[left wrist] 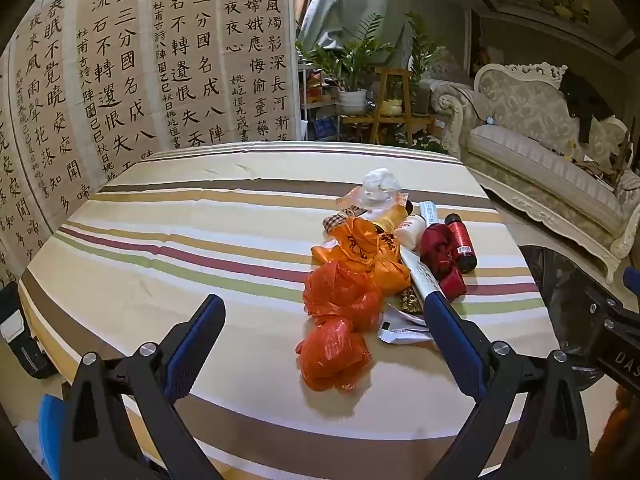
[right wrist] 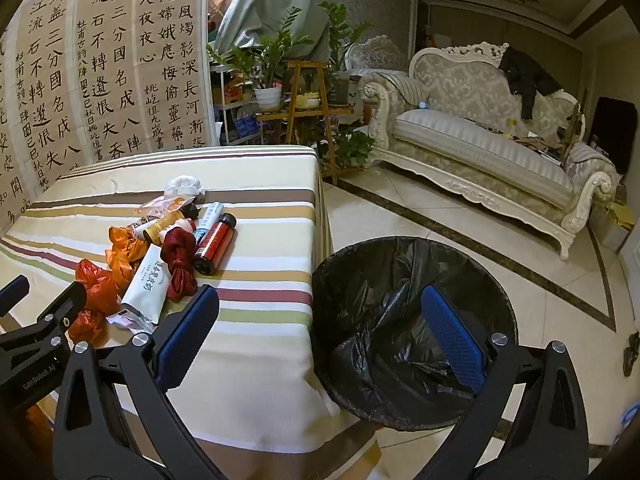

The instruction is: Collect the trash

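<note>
A heap of trash lies on the striped tablecloth (left wrist: 160,208): crumpled orange plastic bags (left wrist: 340,320), a red bottle (left wrist: 462,242), a red ribbon bundle (left wrist: 440,260), a white tube (left wrist: 420,276), a white tissue wad (left wrist: 380,184) and a small white wrapper (left wrist: 400,330). My left gripper (left wrist: 324,312) is open and empty, hovering over the table's near edge with the orange bags between its fingers' line of sight. My right gripper (right wrist: 316,308) is open and empty, above the table corner and the black-lined trash bin (right wrist: 412,320). The heap also shows in the right wrist view (right wrist: 176,248).
The bin stands on the tiled floor right of the table (right wrist: 260,320). A cream sofa (right wrist: 480,148) is at the far right, potted plants on a wooden stand (right wrist: 304,92) behind the table, and calligraphy sheets (left wrist: 120,80) hang on the left wall.
</note>
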Motion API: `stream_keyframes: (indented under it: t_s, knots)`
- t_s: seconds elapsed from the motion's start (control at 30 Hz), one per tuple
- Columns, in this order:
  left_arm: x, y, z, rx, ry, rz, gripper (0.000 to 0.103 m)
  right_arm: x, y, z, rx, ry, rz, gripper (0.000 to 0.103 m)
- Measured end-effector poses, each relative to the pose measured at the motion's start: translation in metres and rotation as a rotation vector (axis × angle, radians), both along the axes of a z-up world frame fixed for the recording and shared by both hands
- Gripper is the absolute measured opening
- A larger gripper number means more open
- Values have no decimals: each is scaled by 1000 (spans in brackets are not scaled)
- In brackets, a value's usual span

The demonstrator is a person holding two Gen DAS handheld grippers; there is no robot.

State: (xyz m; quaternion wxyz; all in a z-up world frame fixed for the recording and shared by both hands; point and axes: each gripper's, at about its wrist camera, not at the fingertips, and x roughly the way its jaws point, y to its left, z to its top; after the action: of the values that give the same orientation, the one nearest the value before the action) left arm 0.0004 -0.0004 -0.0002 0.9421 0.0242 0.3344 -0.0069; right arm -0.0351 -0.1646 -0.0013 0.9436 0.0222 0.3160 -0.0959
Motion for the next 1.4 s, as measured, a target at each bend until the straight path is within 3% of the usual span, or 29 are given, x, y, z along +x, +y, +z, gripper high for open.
stream_keyframes:
  t_s: [1.4]
  knots:
    - [0,4,-2,-8,8,22,97,2,2,-3,4,8,1,99]
